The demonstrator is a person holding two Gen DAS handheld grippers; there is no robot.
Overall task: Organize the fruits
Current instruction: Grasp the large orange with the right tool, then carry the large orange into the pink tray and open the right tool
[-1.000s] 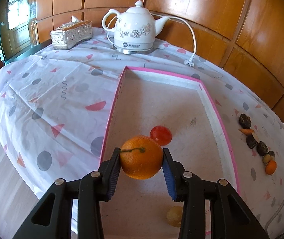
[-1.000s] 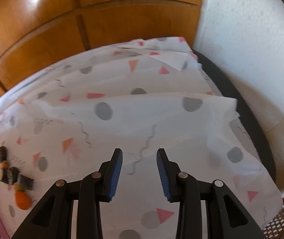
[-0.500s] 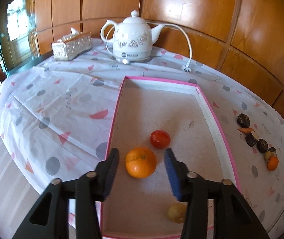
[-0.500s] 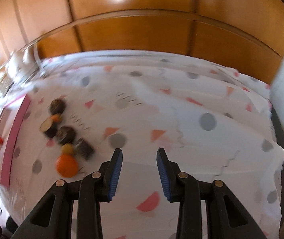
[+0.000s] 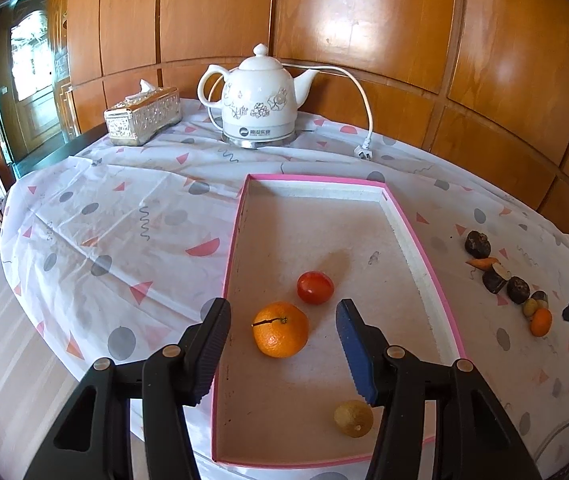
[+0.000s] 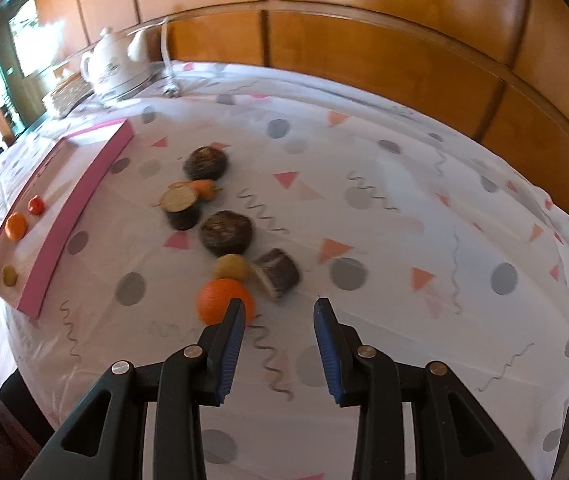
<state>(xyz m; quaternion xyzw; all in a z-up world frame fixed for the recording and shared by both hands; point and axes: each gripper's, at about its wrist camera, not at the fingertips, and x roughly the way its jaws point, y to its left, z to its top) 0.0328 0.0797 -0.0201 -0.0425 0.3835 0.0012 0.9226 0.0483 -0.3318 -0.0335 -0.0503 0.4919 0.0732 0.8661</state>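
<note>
A pink-rimmed tray [image 5: 420, 240] holds an orange [image 5: 280, 330], a red tomato [image 5: 315, 287] and a small yellow fruit [image 5: 353, 418]. My left gripper [image 5: 283, 316] hovers over the orange. Its jaws are opening and the pads stand clear on both sides, touching nothing. In the right wrist view my right gripper [image 6: 279, 306] is open with nothing between its fingers. It hangs just right of a small orange [image 6: 220, 300] at the near end of a row of fruit on the cloth. The row also has a yellow fruit [image 6: 231, 266], several dark brown pieces [image 6: 226, 232] and a small carrot [image 6: 204, 188].
A white electric kettle [image 5: 258, 100], its cord and plug [image 5: 364, 152], and a tissue box [image 5: 142, 116] stand behind the tray. Wooden wall panels run close along the table's far side. The tray's pink wall [image 6: 84, 200] lies left of the fruit row.
My left gripper has let go of the orange, widened and drawn back; the orange now rests in the tray. My right gripper has swung left across the cloth to the fruit row.
</note>
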